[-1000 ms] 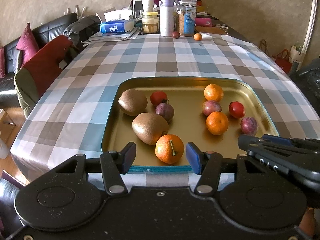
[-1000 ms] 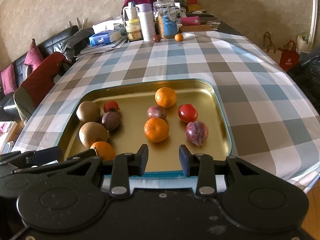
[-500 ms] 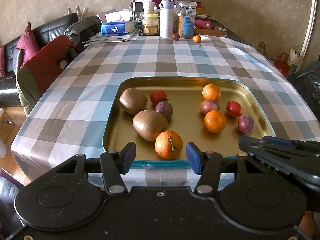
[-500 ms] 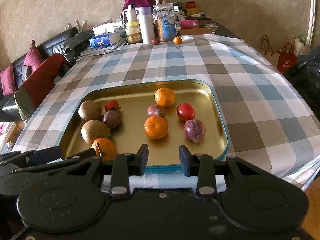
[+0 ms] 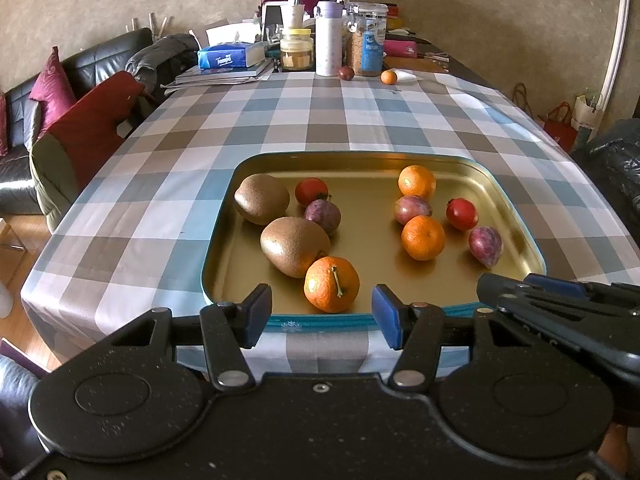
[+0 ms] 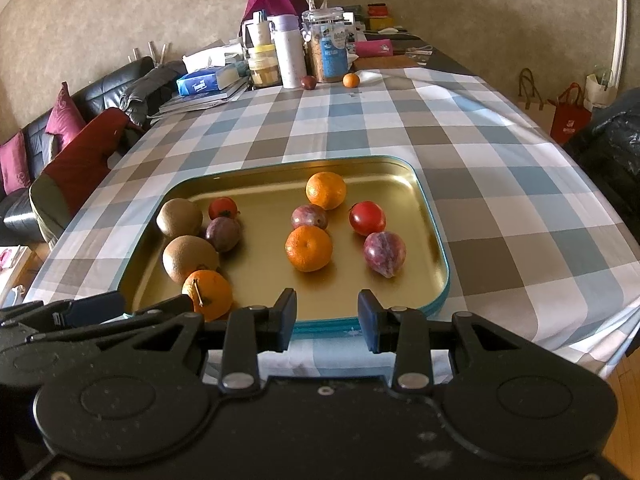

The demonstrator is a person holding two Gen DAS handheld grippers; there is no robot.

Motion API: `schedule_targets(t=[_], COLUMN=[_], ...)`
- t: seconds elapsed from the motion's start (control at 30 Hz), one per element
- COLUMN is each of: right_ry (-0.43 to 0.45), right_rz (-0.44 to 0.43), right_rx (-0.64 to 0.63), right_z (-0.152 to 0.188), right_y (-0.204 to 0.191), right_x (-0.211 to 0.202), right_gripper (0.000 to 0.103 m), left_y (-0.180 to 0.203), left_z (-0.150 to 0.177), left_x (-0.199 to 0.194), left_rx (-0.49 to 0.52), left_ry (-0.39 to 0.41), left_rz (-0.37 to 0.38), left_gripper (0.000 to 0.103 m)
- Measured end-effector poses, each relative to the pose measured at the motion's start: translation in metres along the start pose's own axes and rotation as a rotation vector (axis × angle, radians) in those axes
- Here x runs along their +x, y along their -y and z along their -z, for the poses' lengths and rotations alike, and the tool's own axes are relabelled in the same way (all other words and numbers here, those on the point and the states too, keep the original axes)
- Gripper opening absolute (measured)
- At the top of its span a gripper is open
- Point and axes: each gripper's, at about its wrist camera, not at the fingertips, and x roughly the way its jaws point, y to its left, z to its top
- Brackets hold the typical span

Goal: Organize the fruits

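Observation:
A gold tray with a teal rim [image 5: 224, 240] [image 6: 434, 232] lies on the checked tablecloth and holds several fruits. At its left are two kiwis [image 5: 295, 245] [image 6: 190, 258], a tomato [image 5: 311, 191], a purple fruit [image 5: 322, 215] and a stemmed orange [image 5: 331, 284] [image 6: 207, 294]. At its right are two oranges [image 5: 423, 237] [image 6: 309, 248], two purple fruits [image 6: 385, 254] and a tomato [image 6: 367, 218]. My left gripper [image 5: 322, 314] is open and empty, just short of the tray's near rim before the stemmed orange. My right gripper [image 6: 327, 320] is open and empty at the near rim.
At the table's far end stand jars [image 5: 366, 38], a white bottle [image 5: 329, 40], a tissue box [image 5: 228, 56], books, a small orange [image 5: 388, 77] and a dark fruit [image 5: 346, 73]. A red chair [image 5: 86, 136] and black sofa are at left; bags [image 6: 570, 114] at right.
Both grippers have drawn back toward me, away from the tray. The tray and fruits sit further off in both views. The jaws have stayed open.

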Motion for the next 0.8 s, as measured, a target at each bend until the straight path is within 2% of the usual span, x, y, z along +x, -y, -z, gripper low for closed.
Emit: schedule_targets(t=[0.8], right_ry=[-0.025], right_rz=[-0.003], right_rx=[0.013], right_z=[-0.0013], right_y=[0.0053], right_x=[0.0071], right_gripper=[0.037], left_y=[0.0024], left_z=[-0.0039], left_x=[0.009], left_rx=[-0.003], left_ry=[-0.022], left_rz=[-0.003], left_gripper=[0.061])
